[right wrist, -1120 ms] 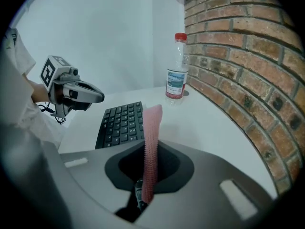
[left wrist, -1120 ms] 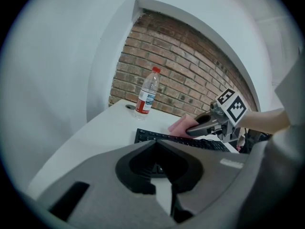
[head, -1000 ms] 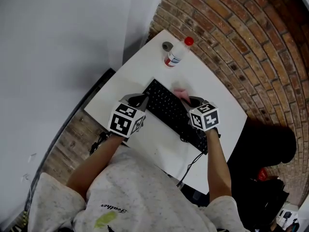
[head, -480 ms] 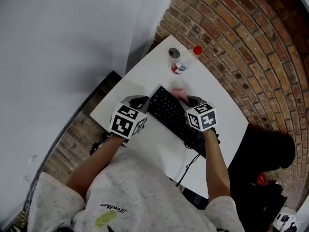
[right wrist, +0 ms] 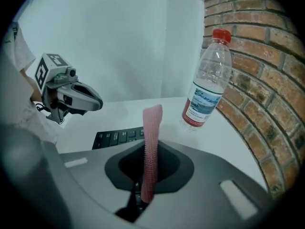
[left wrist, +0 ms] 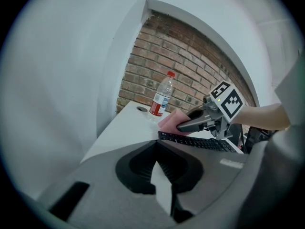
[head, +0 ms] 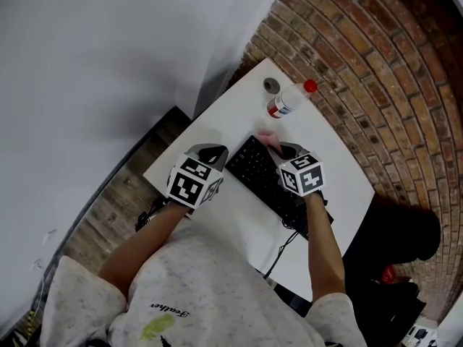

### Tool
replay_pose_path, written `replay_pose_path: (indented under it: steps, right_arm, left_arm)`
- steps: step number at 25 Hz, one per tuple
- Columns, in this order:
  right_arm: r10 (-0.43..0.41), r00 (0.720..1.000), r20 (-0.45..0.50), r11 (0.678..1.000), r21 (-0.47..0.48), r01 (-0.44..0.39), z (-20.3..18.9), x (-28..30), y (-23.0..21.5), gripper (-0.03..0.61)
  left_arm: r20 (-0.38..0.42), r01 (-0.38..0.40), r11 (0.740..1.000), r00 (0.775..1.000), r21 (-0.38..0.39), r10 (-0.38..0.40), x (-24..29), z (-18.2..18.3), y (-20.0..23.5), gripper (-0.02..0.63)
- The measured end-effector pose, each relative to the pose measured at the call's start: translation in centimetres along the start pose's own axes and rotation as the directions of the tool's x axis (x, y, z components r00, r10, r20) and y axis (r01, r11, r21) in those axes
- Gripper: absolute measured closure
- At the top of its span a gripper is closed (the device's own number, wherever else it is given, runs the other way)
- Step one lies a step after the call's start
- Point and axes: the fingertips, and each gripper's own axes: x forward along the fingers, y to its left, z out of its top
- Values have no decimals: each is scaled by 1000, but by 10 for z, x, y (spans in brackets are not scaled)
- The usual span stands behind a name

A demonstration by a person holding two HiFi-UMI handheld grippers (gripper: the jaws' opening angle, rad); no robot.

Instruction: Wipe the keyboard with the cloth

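Observation:
A black keyboard [head: 269, 181] lies aslant on the white table [head: 217, 129]. My right gripper [head: 278, 149] is shut on a pink cloth [head: 266, 139], which it holds over the keyboard's far end. In the right gripper view the cloth [right wrist: 152, 123] stands up edge-on between the jaws, with the keyboard [right wrist: 119, 137] just beyond. My left gripper [head: 210, 152] hovers beside the keyboard's left end; its jaws meet with nothing between them. The left gripper view shows the right gripper [left wrist: 183, 126] pressing the cloth [left wrist: 167, 120] near the keyboard [left wrist: 200, 141].
A clear water bottle [head: 288, 100] with a red cap lies at the table's far corner, and a small grey round thing [head: 271, 85] sits next to it. A brick wall [head: 376, 63] runs along the right. The keyboard's cable [head: 282, 248] drops over the near edge.
The right gripper has carried the cloth along the keyboard toward its far end. The left gripper has stayed beside the keyboard's left end. The head view has shifted a little.

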Motion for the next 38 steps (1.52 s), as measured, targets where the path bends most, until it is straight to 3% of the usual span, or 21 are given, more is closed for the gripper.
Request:
replay_pose_path:
  steps: [9, 17, 24, 38]
  right_arm:
    - [22, 1000, -13, 998, -53, -23, 19, 14, 7, 555]
    - [41, 997, -65, 978, -201, -54, 30, 22, 13, 555]
    - [-4, 991, -136, 896, -441, -57, 37, 25, 11, 555]
    - [23, 980, -196, 793, -594, -138, 39, 35, 38, 555]
  left_arm:
    - [10, -17, 1000, 1000, -15, 17, -6, 3, 17, 623]
    - [18, -35, 999, 999, -28, 35, -11, 4, 27, 623]
    - [12, -50, 998, 999, -37, 50, -16, -2, 28, 623]
    - [31, -110, 991, 993, -76, 112, -38, -12, 36, 623]
